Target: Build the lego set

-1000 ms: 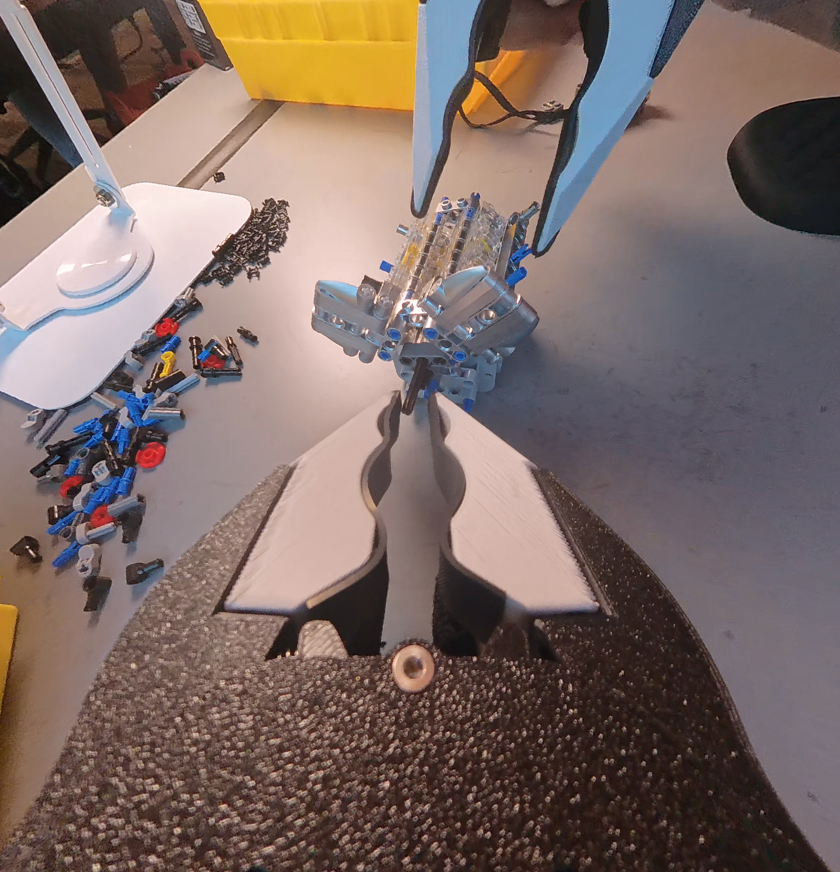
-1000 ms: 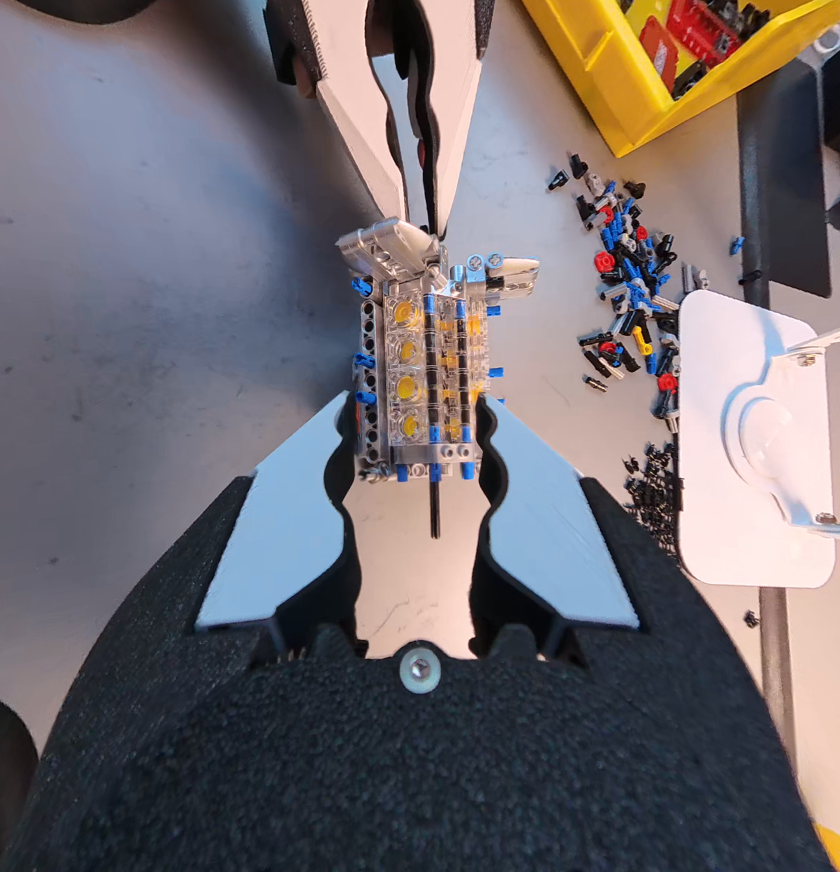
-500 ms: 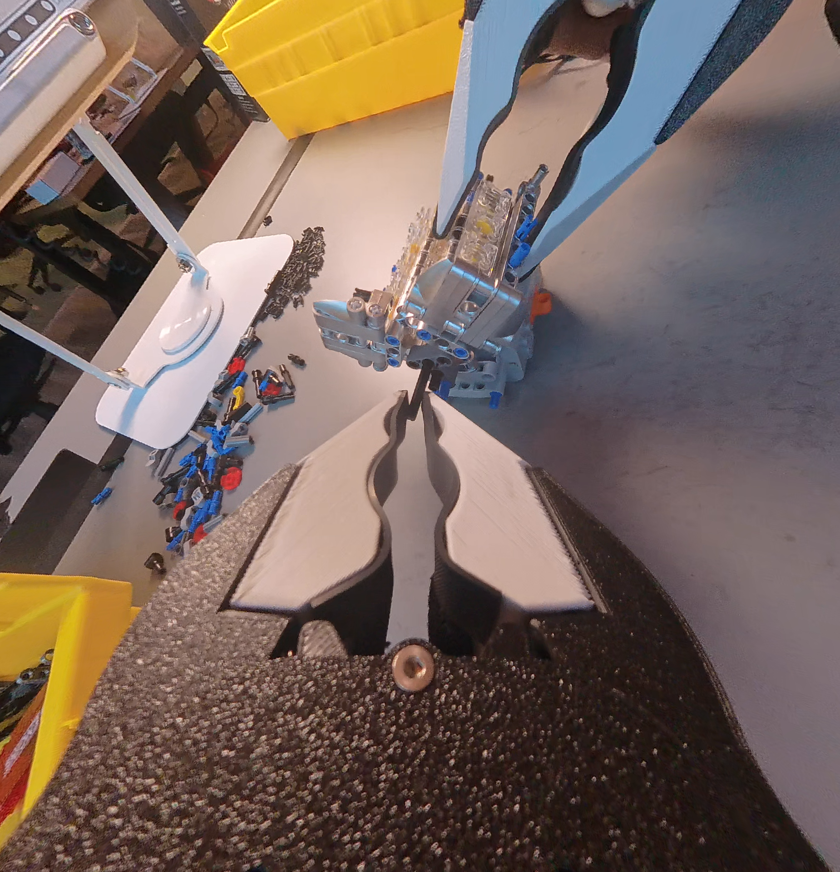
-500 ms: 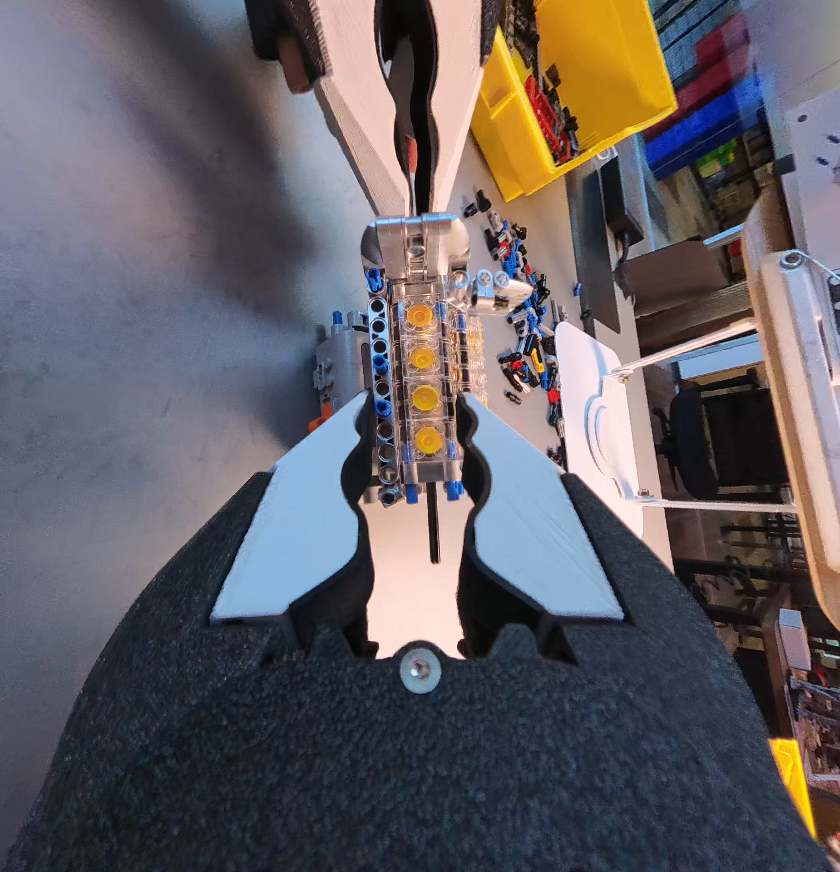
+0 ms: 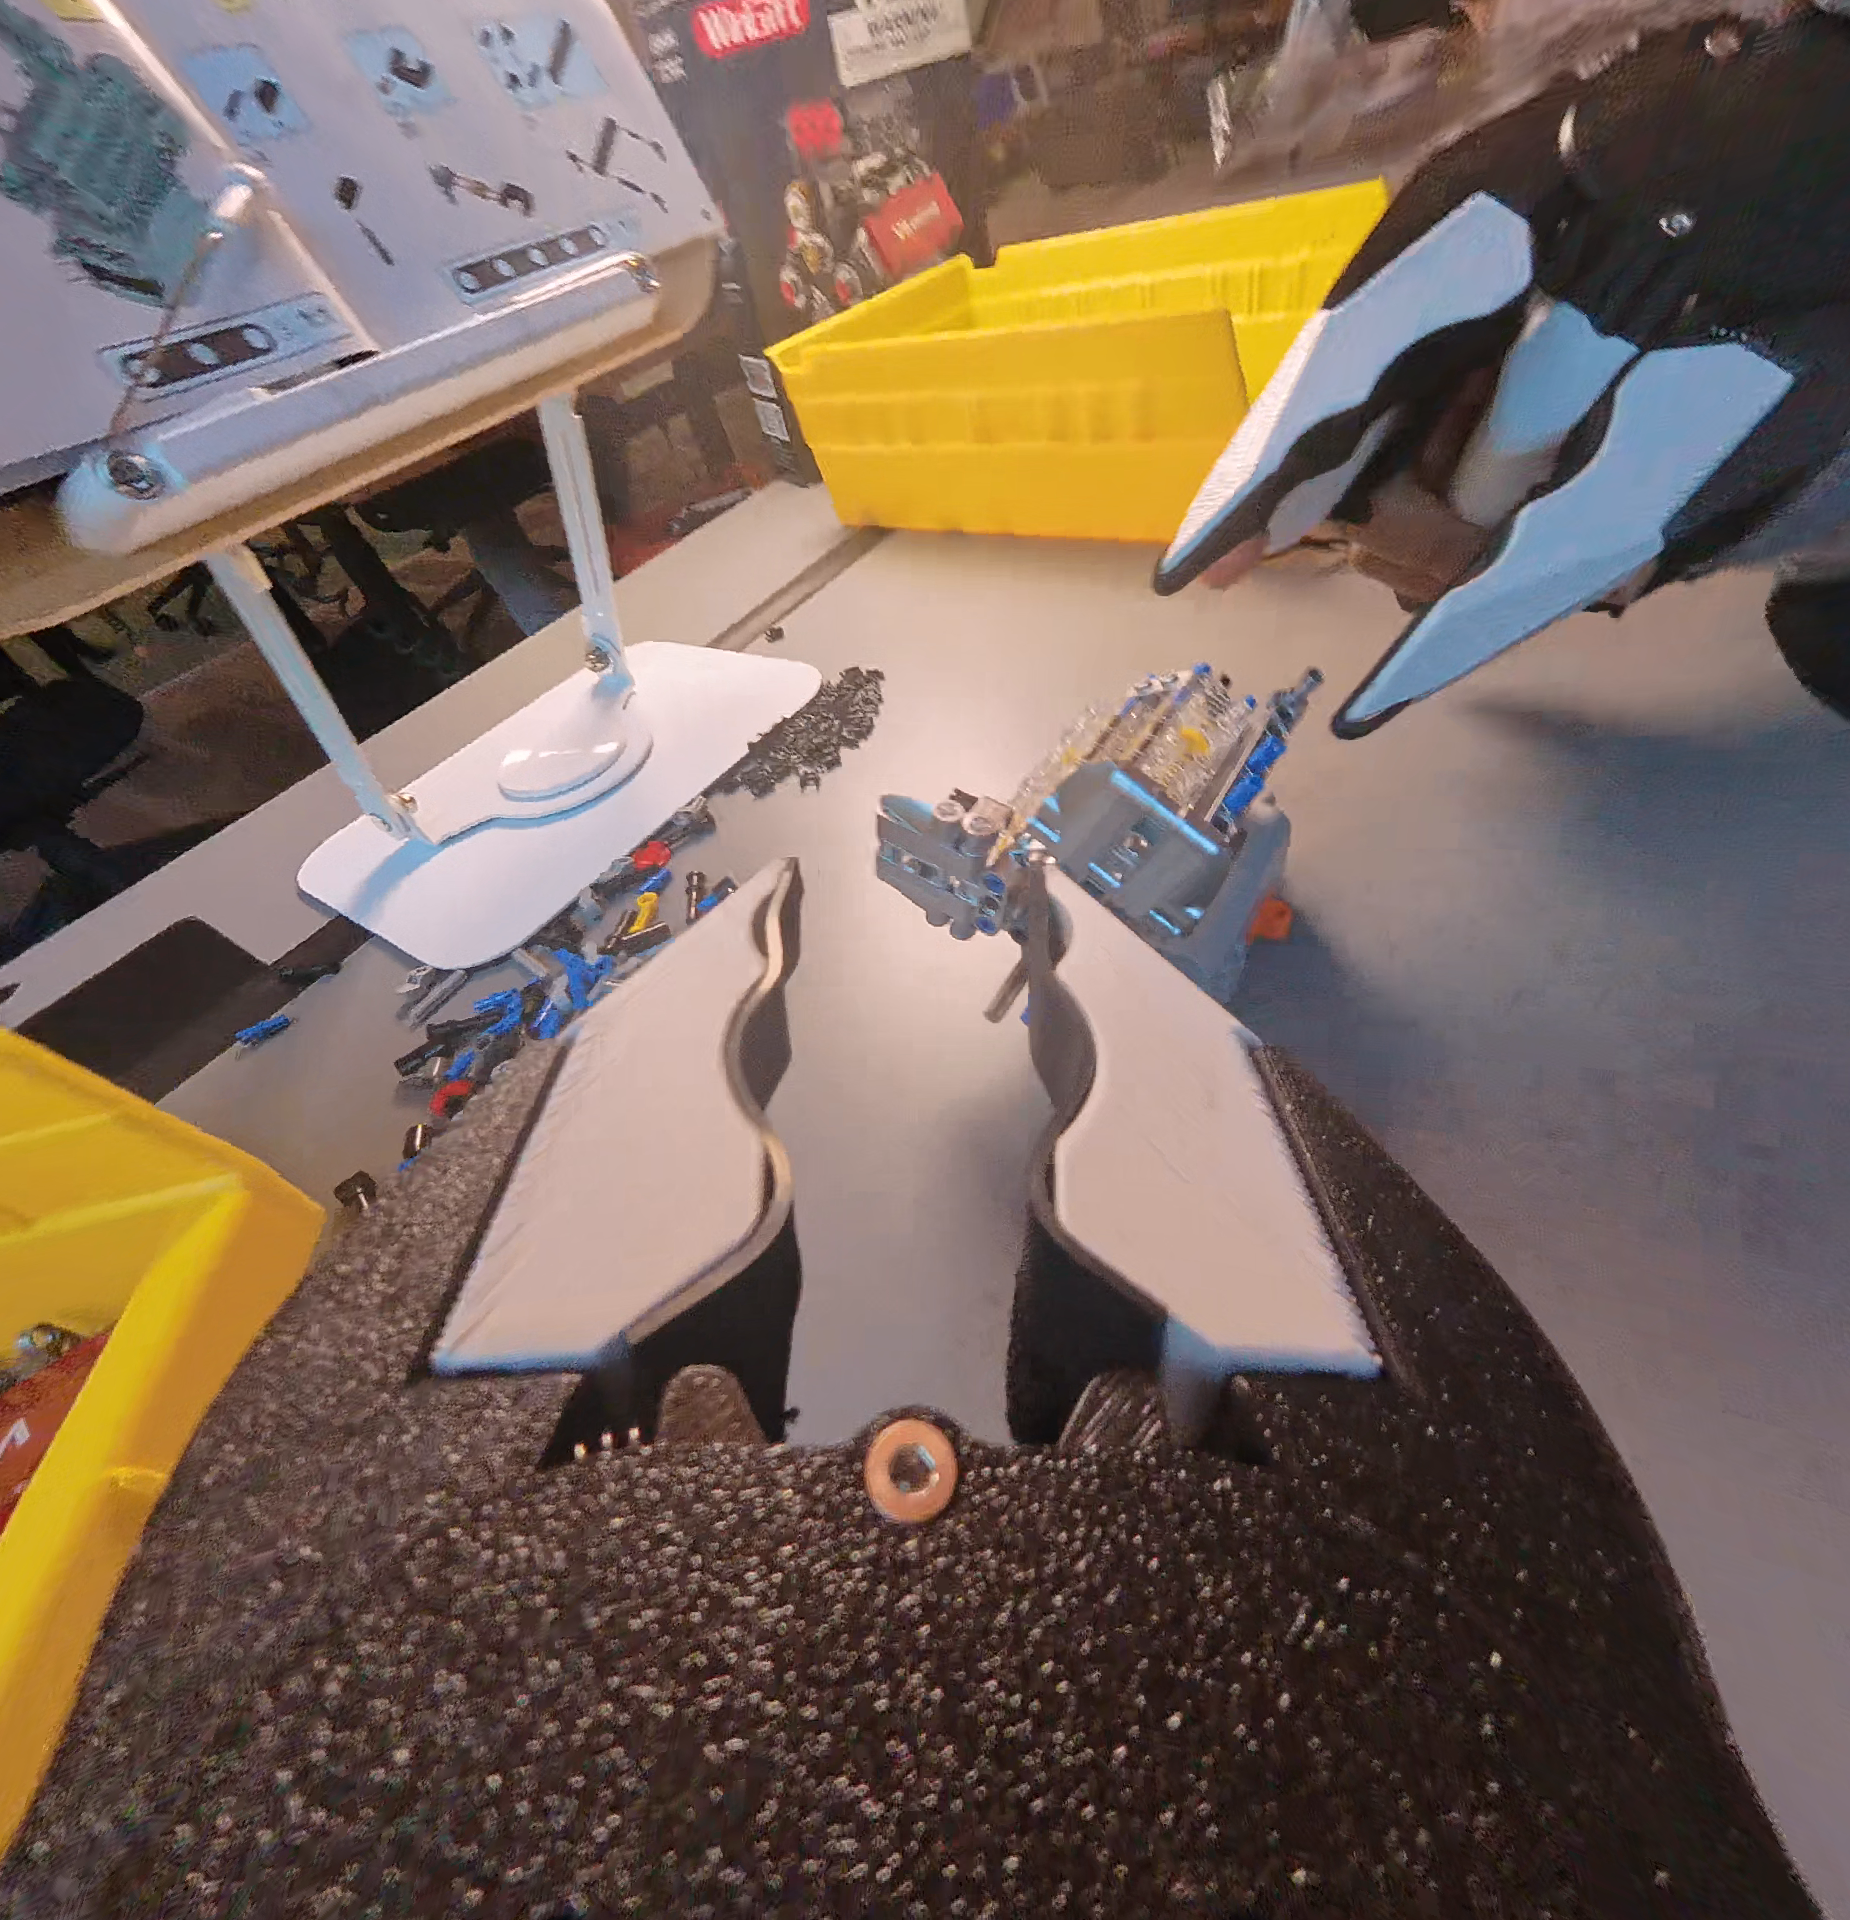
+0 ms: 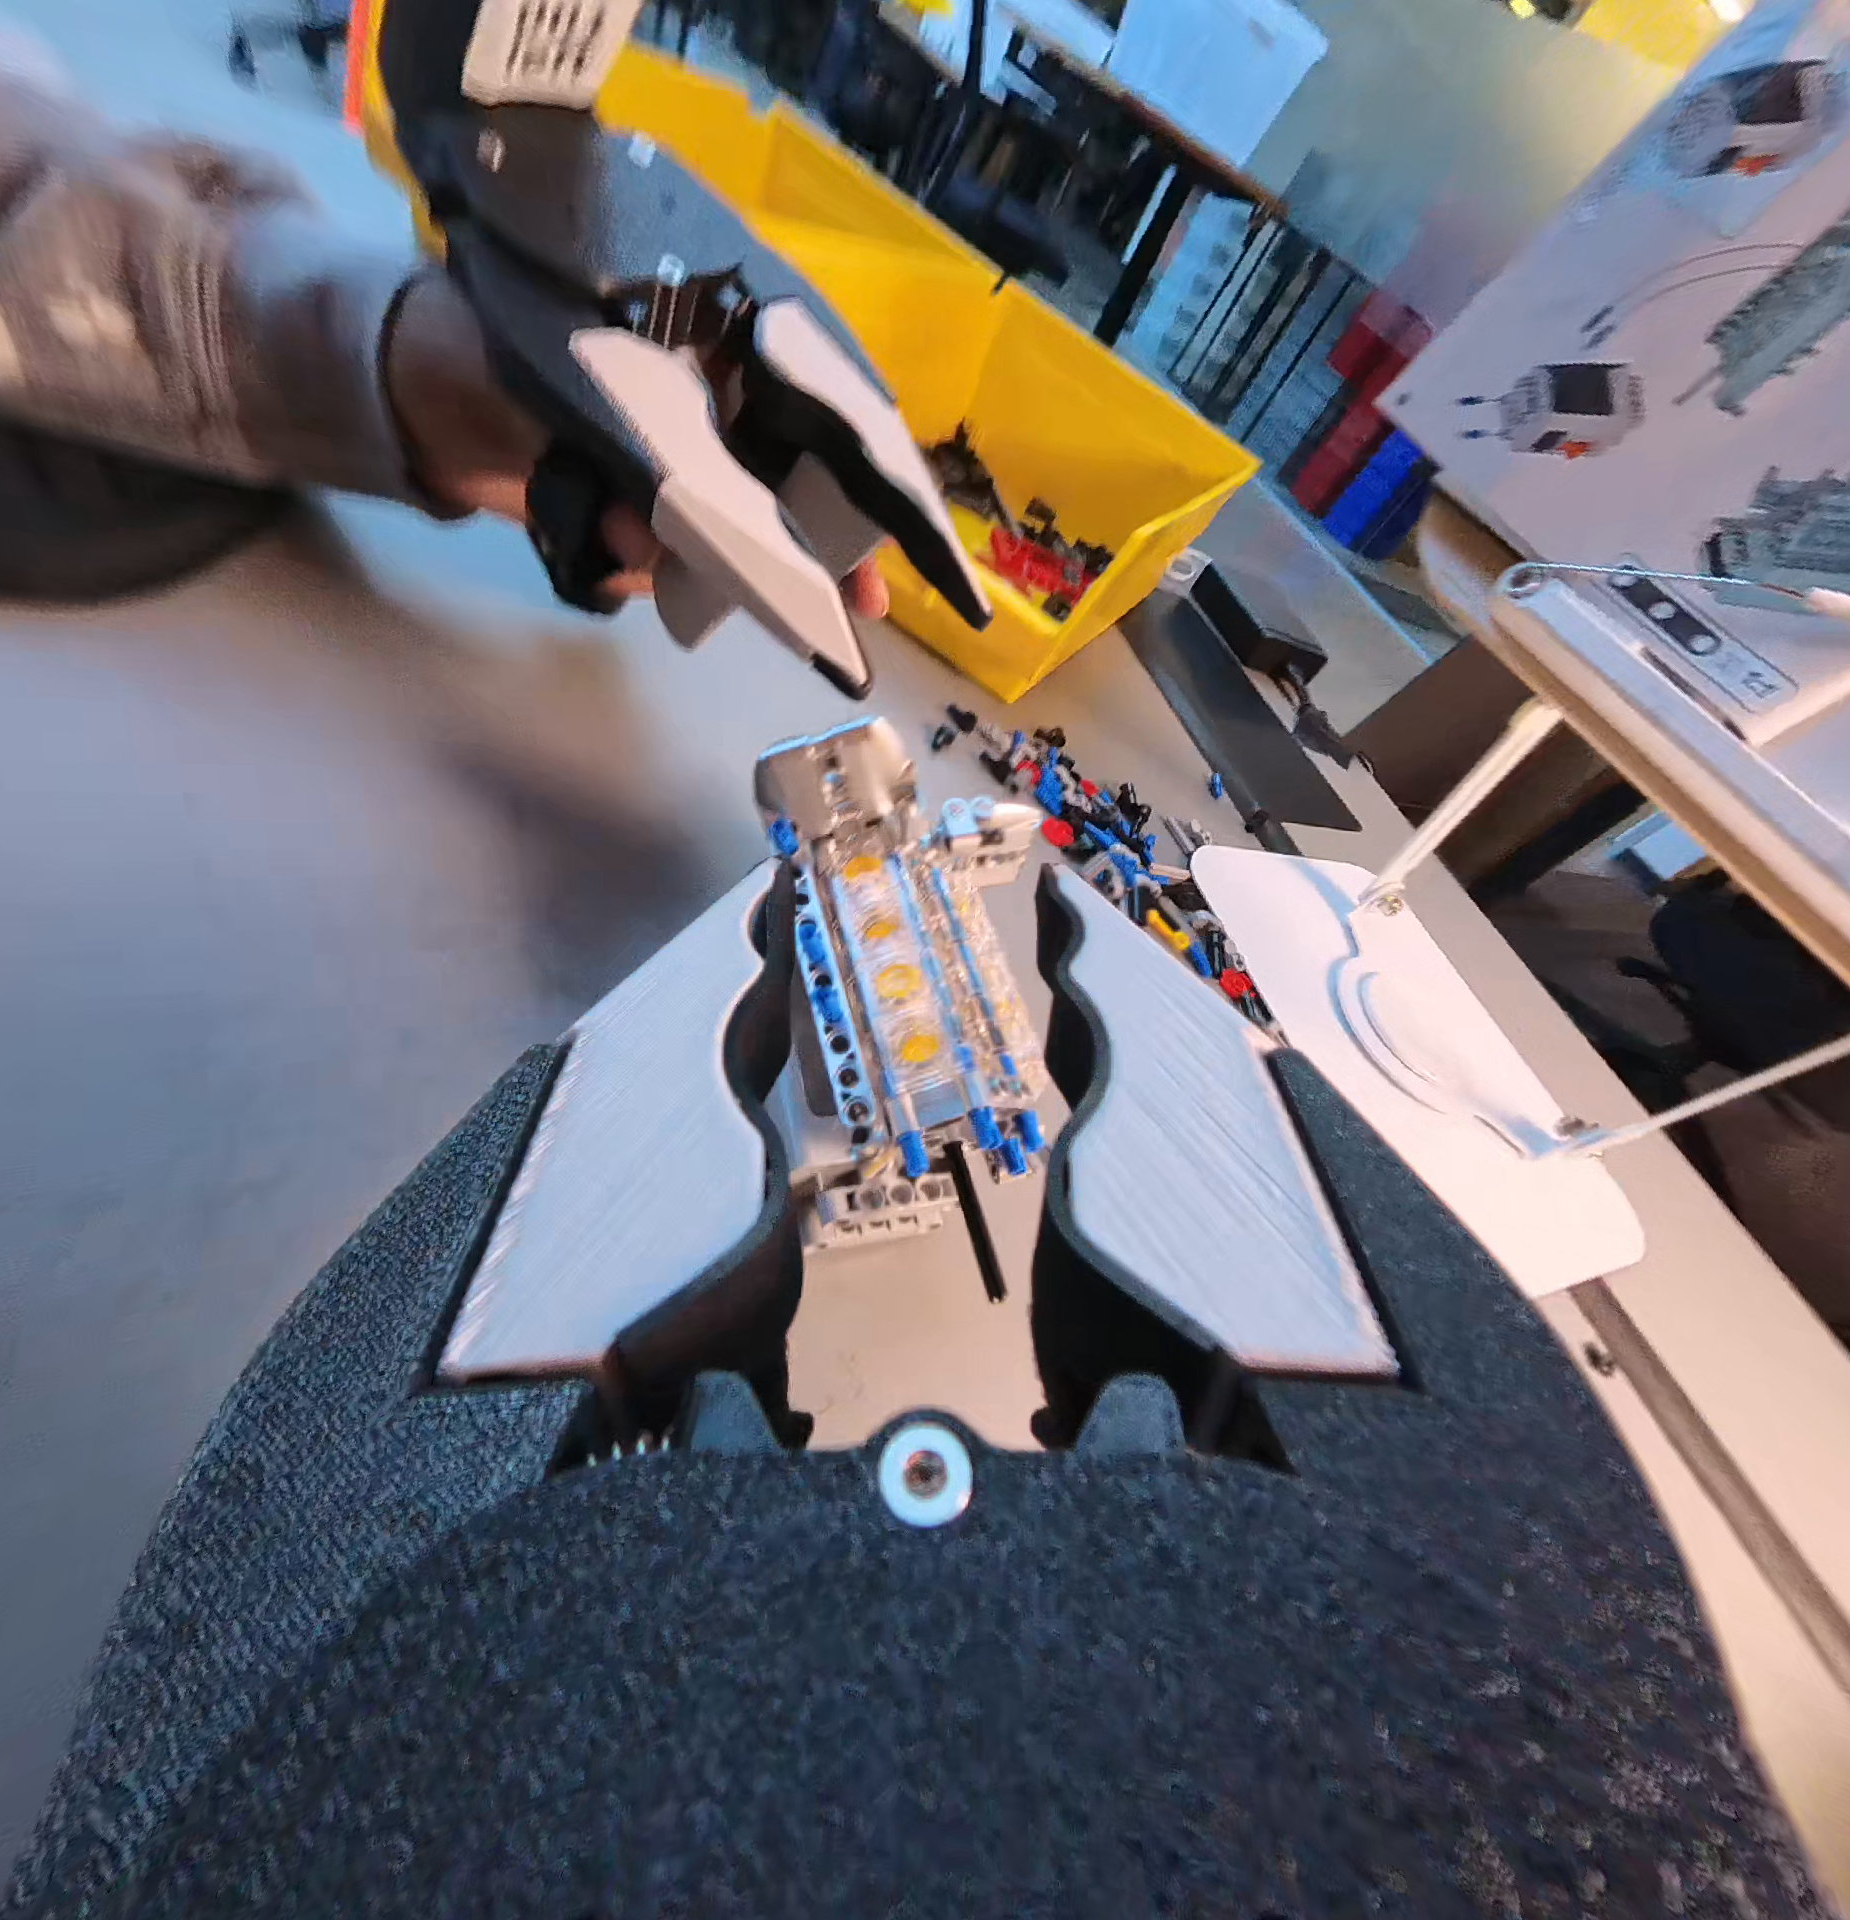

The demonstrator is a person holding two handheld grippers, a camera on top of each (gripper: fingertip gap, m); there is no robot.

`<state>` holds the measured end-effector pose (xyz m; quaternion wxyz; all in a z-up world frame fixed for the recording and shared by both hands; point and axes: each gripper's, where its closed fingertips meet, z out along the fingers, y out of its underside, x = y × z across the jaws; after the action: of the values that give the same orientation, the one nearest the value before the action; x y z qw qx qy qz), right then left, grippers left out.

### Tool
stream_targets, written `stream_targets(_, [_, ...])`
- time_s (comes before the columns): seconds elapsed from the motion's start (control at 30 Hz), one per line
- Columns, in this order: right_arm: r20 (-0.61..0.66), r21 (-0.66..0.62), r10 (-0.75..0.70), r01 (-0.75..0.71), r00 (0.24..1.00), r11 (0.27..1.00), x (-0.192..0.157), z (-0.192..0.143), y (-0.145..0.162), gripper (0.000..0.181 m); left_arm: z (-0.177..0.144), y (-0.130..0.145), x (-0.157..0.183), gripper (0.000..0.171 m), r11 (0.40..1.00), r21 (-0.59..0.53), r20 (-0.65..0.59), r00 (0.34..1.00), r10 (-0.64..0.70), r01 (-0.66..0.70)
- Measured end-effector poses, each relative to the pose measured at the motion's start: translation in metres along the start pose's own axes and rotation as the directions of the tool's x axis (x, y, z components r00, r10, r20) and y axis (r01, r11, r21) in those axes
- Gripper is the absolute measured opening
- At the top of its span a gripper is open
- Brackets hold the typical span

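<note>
On the grey table [image 5: 1523, 1091], one brick-built model [image 5: 1118, 831] is seen, made of grey, clear, yellow and blue parts, with a thin black rod [image 6: 978, 1221] projecting from its near end in the right wrist view. The left gripper [image 5: 916, 914] is held with its jaws spread apart and nothing between them; its right finger [image 5: 1139, 1091] lies just beside the model's end. The right gripper [image 6: 905, 883] is likewise parted, and the model sits between its two fingers without visible clamping. Two yellow bins are counted: one [image 5: 1025, 405] beyond the model and one [image 5: 79, 1278] at the near left edge. One scatter of small loose parts [image 5: 547, 997], black, blue and red, lies beside the white base plate [image 5: 547, 810] of one stand carrying a printed sheet [image 5: 308, 166].
</note>
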<state>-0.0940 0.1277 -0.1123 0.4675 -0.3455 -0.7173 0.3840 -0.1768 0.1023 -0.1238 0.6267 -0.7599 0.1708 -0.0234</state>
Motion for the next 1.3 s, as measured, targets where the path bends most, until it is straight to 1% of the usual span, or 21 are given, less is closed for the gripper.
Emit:
stream_targets(0.07, [-0.033, 0.062, 0.086, -0.084, 0.996, 0.995, 0.013, -0.005, -0.008, 0.048, -0.003, -0.003, -0.012, 0.052, 0.997, 0.040, 0.038, 0.997, -0.066, 0.065])
stream_targets(0.1, [-0.063, 0.081, 0.114, -0.109, 0.991, 0.991, 0.021, -0.006, -0.010, 0.053, -0.004, -0.004, -0.017, 0.055, 0.994, 0.058, 0.052, 0.994, -0.098, 0.095])
stream_targets(0.2, [-0.156, 0.075, 0.131, -0.121, 0.979, 0.990, 0.042, -0.006, -0.011, 0.065, -0.006, -0.009, -0.029, 0.059, 0.980, 0.109, 0.092, 0.980, -0.177, 0.167])
stream_targets(0.27, [-0.200, 0.074, 0.135, -0.123, 0.970, 0.990, 0.057, -0.004, -0.016, 0.066, -0.008, -0.014, -0.039, 0.058, 0.976, 0.141, 0.140, 0.972, -0.187, 0.167])
stream_targets(0.33, [-0.212, 0.091, 0.147, -0.130, 0.966, 0.987, 0.073, -0.001, -0.028, 0.058, -0.008, -0.021, -0.051, 0.057, 0.978, 0.158, 0.195, 0.966, -0.169, 0.139])
stream_targets(0.43, [-0.250, 0.105, 0.133, -0.109, 0.959, 0.988, 0.104, 0.008, -0.047, 0.028, -0.004, -0.039, -0.071, 0.052, 0.975, 0.200, 0.262, 0.953, -0.149, 0.097])
stream_targets(0.47, [-0.250, 0.071, 0.132, -0.117, 0.959, 0.991, 0.115, 0.015, -0.048, 0.020, -0.002, -0.047, -0.079, 0.052, 0.974, 0.213, 0.283, 0.949, -0.139, 0.079])
stream_targets(0.5, [-0.249, 0.042, 0.156, -0.151, 0.956, 0.988, 0.127, 0.023, -0.047, 0.020, 0.000, -0.057, -0.086, 0.051, 0.972, 0.226, 0.304, 0.944, -0.132, 0.063])
stream_targets(0.57, [-0.259, 0.061, 0.215, -0.206, 0.942, 0.977, 0.155, 0.034, -0.054, 0.000, 0.005, -0.080, -0.104, 0.046, 0.965, 0.257, 0.344, 0.929, -0.136, 0.046])
stream_targets(0.63, [-0.274, 0.124, 0.260, -0.234, 0.926, 0.964, 0.179, 0.039, -0.066, 0.000, 0.010, -0.103, -0.122, 0.040, 0.955, 0.294, 0.379, 0.912, -0.156, 0.041])
stream_targets(0.7, [-0.298, 0.196, 0.283, -0.232, 0.912, 0.953, 0.195, 0.039, -0.078, 0.000, 0.016, -0.120, -0.141, 0.037, 0.942, 0.333, 0.404, 0.894, -0.192, 0.052])
stream_targets(0.77, [-0.314, 0.217, 0.274, -0.212, 0.909, 0.953, 0.198, 0.038, -0.078, 0.000, 0.020, -0.129, -0.157, 0.034, 0.925, 0.372, 0.407, 0.883, -0.233, 0.073])
stream_targets(0.83, [-0.322, 0.145, 0.230, -0.193, 0.918, 0.971, 0.191, 0.040, -0.061, 0.000, 0.024, -0.127, -0.165, 0.022, 0.909, 0.407, 0.389, 0.882, -0.265, 0.093])
stream_targets(0.87, [-0.338, 0.118, 0.221, -0.192, 0.915, 0.974, 0.189, 0.038, -0.052, 0.000, 0.025, -0.121, -0.168, 0.020, 0.906, 0.410, 0.392, 0.878, -0.275, 0.101])
stream_targets(0.97, [-0.318, 0.115, 0.262, -0.237, 0.911, 0.965, 0.182, 0.038, -0.043, 0.000, 0.028, -0.096, -0.173, 0.015, 0.910, 0.388, 0.396, 0.864, -0.310, 0.148])
stream_targets(1.03, [-0.246, 0.108, 0.313, -0.295, 0.917, 0.949, 0.175, 0.045, -0.045, 0.019, 0.029, -0.084, -0.172, 0.014, 0.909, 0.373, 0.386, 0.859, -0.335, 0.187])
stream_targets(1.07, [-0.207, 0.105, 0.335, -0.320, 0.919, 0.942, 0.170, 0.049, -0.046, 0.021, 0.030, -0.082, -0.169, 0.012, 0.908, 0.371, 0.375, 0.864, -0.337, 0.193])
stream_targets(1.13, [-0.182, 0.082, 0.338, -0.328, 0.923, 0.941, 0.165, 0.056, -0.040, 0.019, 0.034, -0.079, -0.164, 0.007, 0.917, 0.357, 0.371, 0.873, -0.315, 0.179])
stream_targets(1.17, [-0.183, 0.073, 0.335, -0.327, 0.924, 0.942, 0.164, 0.059, -0.035, 0.012, 0.037, -0.079, -0.163, 0.006, 0.922, 0.348, 0.373, 0.877, -0.301, 0.169])
stream_targets(1.23, [-0.174, 0.052, 0.336, -0.332, 0.926, 0.942, 0.161, 0.064, -0.025, 0.005, 0.041, -0.077, -0.159, 0.005, 0.928, 0.337, 0.370, 0.884, -0.287, 0.160])
stream_targets(1.3, [-0.164, 0.003, 0.344, -0.348, 0.925, 0.938, 0.156, 0.072, -0.015, 0.000, 0.047, -0.073, -0.154, 0.006, 0.929, 0.327, 0.353, 0.890, -0.290, 0.173])
